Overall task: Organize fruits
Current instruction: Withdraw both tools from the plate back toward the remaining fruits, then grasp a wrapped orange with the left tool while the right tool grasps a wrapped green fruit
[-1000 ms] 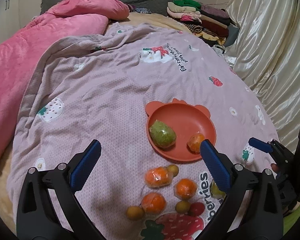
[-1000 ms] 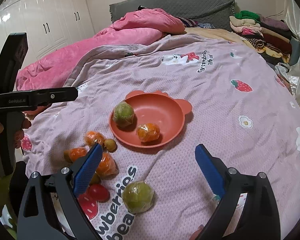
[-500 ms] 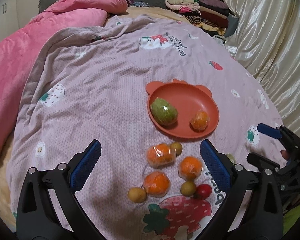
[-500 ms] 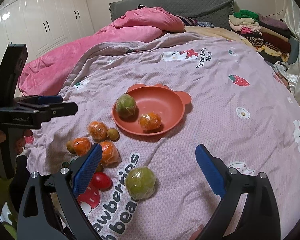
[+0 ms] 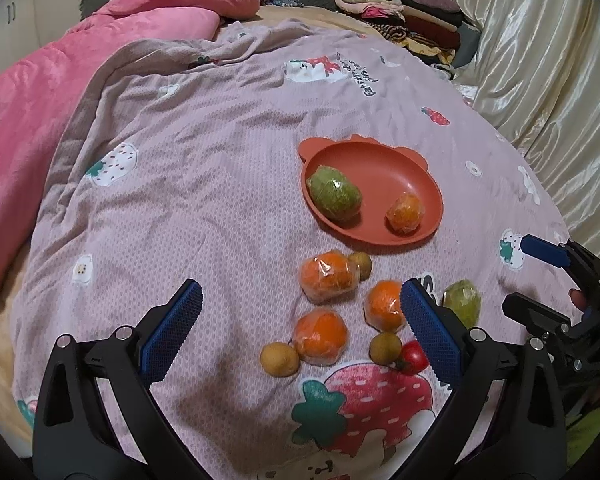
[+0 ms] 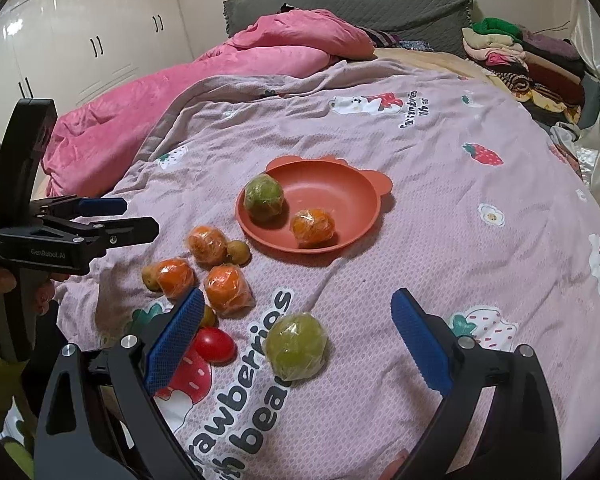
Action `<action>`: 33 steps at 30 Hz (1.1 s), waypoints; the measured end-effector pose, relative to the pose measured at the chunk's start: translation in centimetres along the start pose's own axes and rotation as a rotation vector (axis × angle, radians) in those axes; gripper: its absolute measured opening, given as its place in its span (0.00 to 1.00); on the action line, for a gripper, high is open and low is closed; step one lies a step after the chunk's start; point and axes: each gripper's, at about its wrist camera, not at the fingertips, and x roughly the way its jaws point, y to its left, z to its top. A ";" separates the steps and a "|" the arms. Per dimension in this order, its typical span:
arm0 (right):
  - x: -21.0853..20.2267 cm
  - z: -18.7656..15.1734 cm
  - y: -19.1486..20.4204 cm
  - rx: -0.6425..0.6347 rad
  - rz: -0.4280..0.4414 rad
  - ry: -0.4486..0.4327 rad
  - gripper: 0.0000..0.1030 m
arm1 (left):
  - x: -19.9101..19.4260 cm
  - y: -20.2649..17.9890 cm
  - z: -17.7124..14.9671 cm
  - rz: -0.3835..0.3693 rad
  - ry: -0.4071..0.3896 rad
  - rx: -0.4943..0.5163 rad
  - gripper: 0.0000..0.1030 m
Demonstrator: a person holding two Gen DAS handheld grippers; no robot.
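- Fruits lie in two groups on the bed: a wrapped green fruit [image 6: 265, 197] and a wrapped orange [image 6: 313, 227] sit inside the red plate [image 6: 364, 216]; the others rest on the purple blanket [image 6: 440, 184] in front of it.
- The loose group has three wrapped oranges [image 5: 327, 276], some small brown fruits [image 5: 279, 358], a red tomato [image 6: 214, 345] and a second green fruit [image 6: 296, 346].
- Compared with one second ago, both cameras have pulled back, so more loose fruits show now; no fruit has moved. I judge that the next pick is not started.
- The left tool [image 5: 298, 332] is released and holds nothing.
- The right tool [image 6: 298, 338] is also released, with the second green fruit between its fingers but not touched.
- One small fruit is half hidden behind the right tool's left finger [image 6: 178, 334]; its kind is hard to tell.
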 end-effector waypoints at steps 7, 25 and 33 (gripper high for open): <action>0.0 -0.6 0.2 0.001 0.001 0.014 0.91 | -0.1 -0.2 -0.8 0.008 0.006 0.009 0.90; 1.3 -2.2 0.3 0.012 -0.009 0.071 0.91 | 0.5 -0.1 -1.9 0.017 0.024 0.017 0.90; 2.3 -2.8 0.2 0.029 -0.004 0.098 0.91 | 1.0 -0.1 -1.9 0.013 0.032 0.024 0.90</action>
